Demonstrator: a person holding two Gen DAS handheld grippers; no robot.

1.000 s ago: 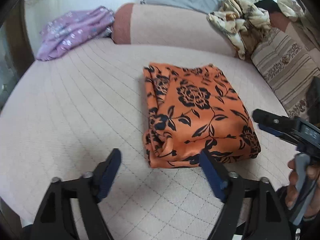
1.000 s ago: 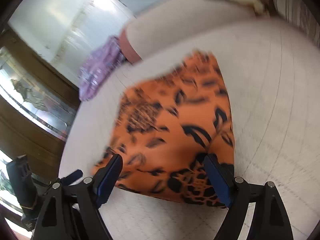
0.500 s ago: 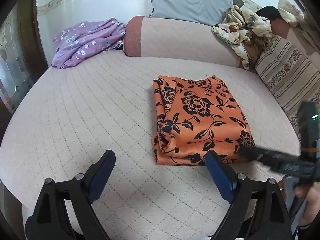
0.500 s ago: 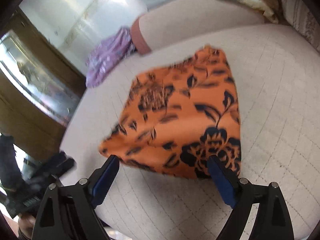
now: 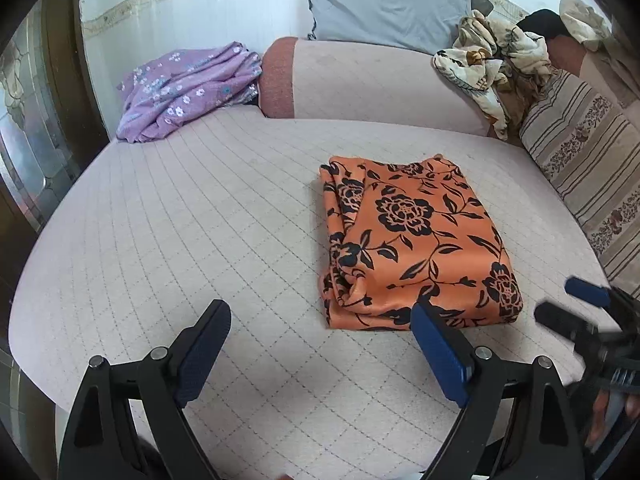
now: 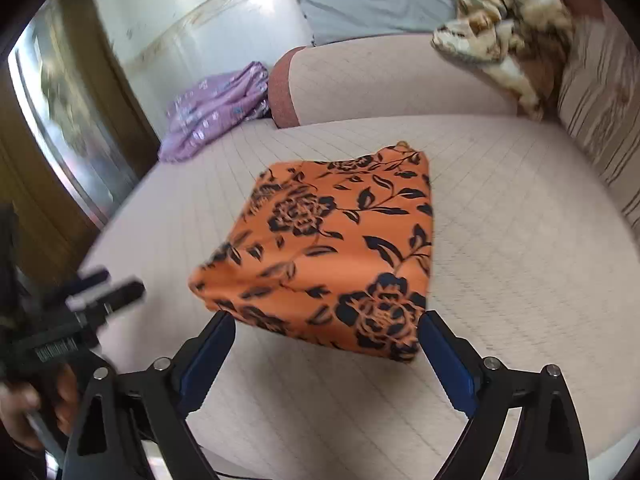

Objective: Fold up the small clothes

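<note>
An orange garment with black flowers (image 5: 412, 248) lies folded into a flat rectangle on the pale quilted bed (image 5: 200, 220). It also shows in the right wrist view (image 6: 332, 248). My left gripper (image 5: 320, 356) is open and empty, above the bed's near edge, in front and to the left of the garment. My right gripper (image 6: 326, 356) is open and empty, just short of the garment's near edge. The right gripper also shows at the right edge of the left wrist view (image 5: 580, 308). The left gripper shows blurred at the left of the right wrist view (image 6: 100, 292).
A crumpled purple flowered cloth (image 5: 188, 84) lies at the far left corner. A long bolster (image 5: 376, 80) and a grey pillow (image 5: 384, 0) sit at the back. A cream patterned cloth (image 5: 492, 60) and a striped cushion (image 5: 588, 168) are at the right.
Both grippers have pulled back and up from the folded garment, so more of the bed shows. The garment has not moved.
</note>
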